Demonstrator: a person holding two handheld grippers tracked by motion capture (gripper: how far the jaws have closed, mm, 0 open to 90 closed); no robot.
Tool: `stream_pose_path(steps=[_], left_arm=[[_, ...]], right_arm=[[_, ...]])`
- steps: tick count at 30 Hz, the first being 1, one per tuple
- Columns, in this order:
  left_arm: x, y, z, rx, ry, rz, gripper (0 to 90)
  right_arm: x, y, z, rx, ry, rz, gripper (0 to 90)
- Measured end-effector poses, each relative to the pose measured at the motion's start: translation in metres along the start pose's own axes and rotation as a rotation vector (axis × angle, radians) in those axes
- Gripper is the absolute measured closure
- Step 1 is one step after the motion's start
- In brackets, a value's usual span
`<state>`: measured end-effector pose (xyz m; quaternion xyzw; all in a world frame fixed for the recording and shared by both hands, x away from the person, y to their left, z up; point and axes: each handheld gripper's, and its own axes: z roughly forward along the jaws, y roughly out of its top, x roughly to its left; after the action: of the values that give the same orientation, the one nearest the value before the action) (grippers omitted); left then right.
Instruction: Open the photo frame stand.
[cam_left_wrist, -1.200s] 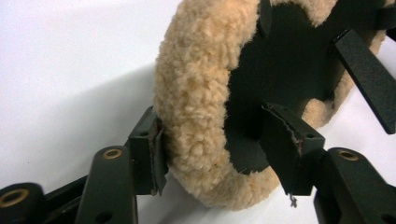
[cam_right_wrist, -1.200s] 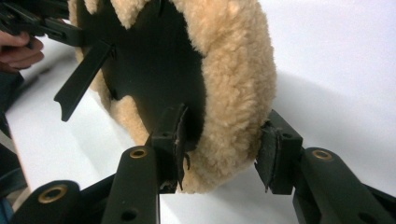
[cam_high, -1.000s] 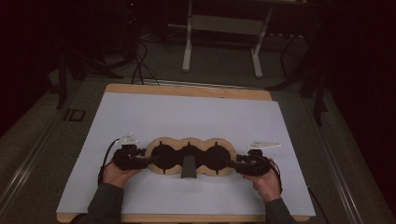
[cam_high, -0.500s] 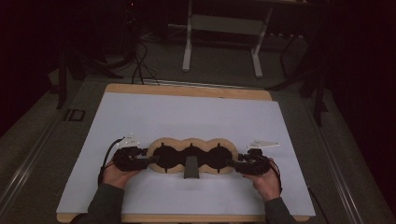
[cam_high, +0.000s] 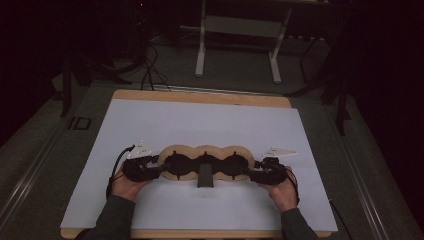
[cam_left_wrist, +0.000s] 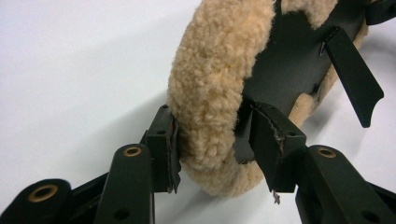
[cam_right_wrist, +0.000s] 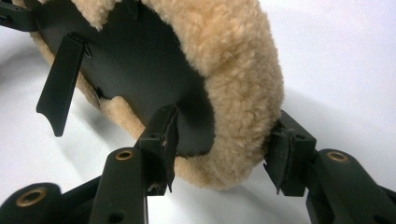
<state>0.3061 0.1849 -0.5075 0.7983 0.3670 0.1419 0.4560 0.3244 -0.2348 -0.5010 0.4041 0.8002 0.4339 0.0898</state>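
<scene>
- A white sheet (cam_high: 200, 125) is spread over the wooden table (cam_high: 200, 96); the ground around the fleece piece is bare sheet, and nothing is placed between the grippers and it.
- Beyond the far edge of the table, a metal stand (cam_high: 240, 45) and dark cables (cam_high: 147, 70) can be made out on the floor in dim light.
- Both forearms come in from the near edge, with the left hand (cam_high: 127, 186) and the right hand (cam_high: 281, 190) set low by the sheet, each turned inward toward the middle.
- The left gripper (cam_high: 156, 169) is set at the left end of the fleece-trimmed piece (cam_high: 205, 161); its jaws have just been closing and straddle the fleece rim (cam_left_wrist: 219, 84), one pad against the outer pile and the other at the dark inner face.
- The right gripper (cam_high: 254, 171) is set likewise at the right end; its jaws have just been opening, the rim (cam_right_wrist: 233, 79) lying between them with the pads just at the pile.
- The piece lies flat, near the near edge, midway left to right: three joined round lobes, tan fleece around a black lining (cam_right_wrist: 140, 70), with a black strap (cam_high: 205, 177) pointing near.
</scene>
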Motion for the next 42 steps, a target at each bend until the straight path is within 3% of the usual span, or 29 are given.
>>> stream_pose_path(steps=[11, 21, 29, 33, 42], left_arm=[[-0.004, 0.007, 0.001, -0.072, 0.081, 0.068, 54.5], [-0.006, 0.008, 0.013, -0.065, 0.159, 0.156, 53.8], [-0.007, 0.006, 0.014, -0.053, 0.163, 0.142, 53.3], [-0.008, 0.006, 0.013, -0.05, 0.157, 0.125, 52.0], [-0.012, 0.004, 0.009, -0.041, 0.133, 0.093, 48.8]], right_arm=[[0.0, 0.003, 0.004, -0.058, -0.053, -0.047, 47.2], [-0.003, 0.001, 0.013, -0.061, -0.122, -0.091, 46.0], [0.0, -0.002, 0.016, -0.058, -0.137, -0.098, 45.2], [-0.002, -0.003, 0.013, -0.065, -0.105, -0.055, 43.9], [0.0, -0.004, 0.009, -0.055, -0.078, -0.038, 41.7]])
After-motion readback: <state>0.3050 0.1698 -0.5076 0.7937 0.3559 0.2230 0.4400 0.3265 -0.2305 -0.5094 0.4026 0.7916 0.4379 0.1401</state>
